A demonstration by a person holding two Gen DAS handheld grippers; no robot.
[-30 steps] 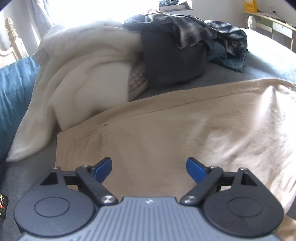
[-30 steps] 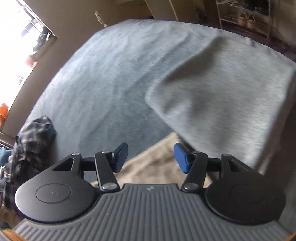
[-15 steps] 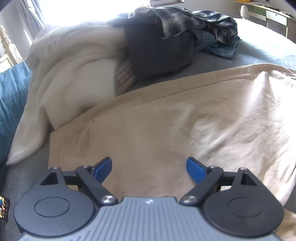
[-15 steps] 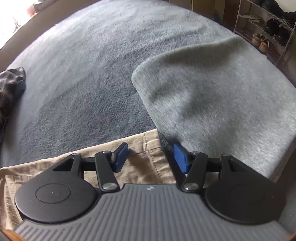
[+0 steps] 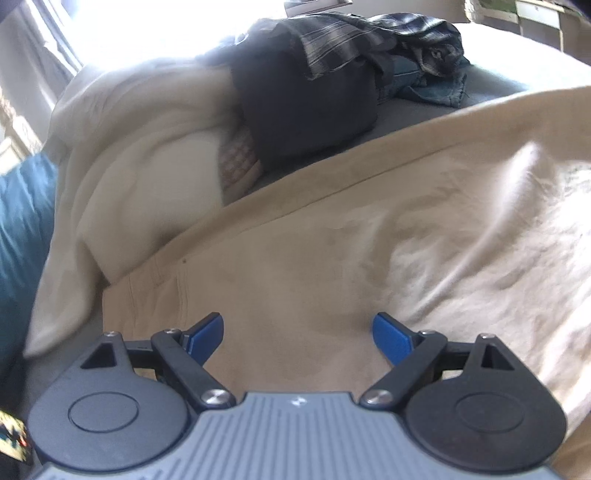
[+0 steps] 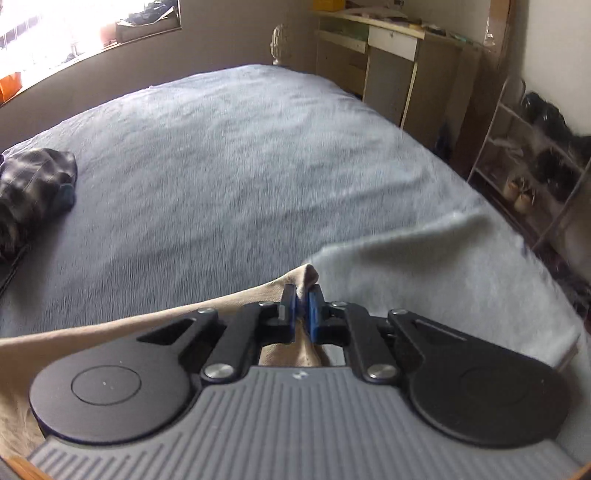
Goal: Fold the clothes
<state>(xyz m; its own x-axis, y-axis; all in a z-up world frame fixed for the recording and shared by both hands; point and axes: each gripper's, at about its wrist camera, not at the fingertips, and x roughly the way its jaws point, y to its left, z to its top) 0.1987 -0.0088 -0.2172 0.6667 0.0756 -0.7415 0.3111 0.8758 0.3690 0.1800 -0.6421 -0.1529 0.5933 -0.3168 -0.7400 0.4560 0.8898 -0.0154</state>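
Beige trousers (image 5: pixel 332 266) lie spread flat across the grey bed (image 6: pixel 229 177), filling the lower middle of the left wrist view. Left tongs (image 5: pixel 298 334) hover over the cloth near its waistband end, blue pads (image 5: pixel 205 336) released and wide apart — nothing between them. Right tongs (image 6: pixel 302 308) have just been closing and are now clenched on a bunched corner of the trousers, a tuft of beige fabric poking out above the pads. At eleven o'clock from the left tongs a cream blanket (image 5: pixel 140 147) is heaped; at twelve o'clock a pile of dark clothes (image 5: pixel 332 74) — a plaid shirt (image 5: pixel 369 33) on top.
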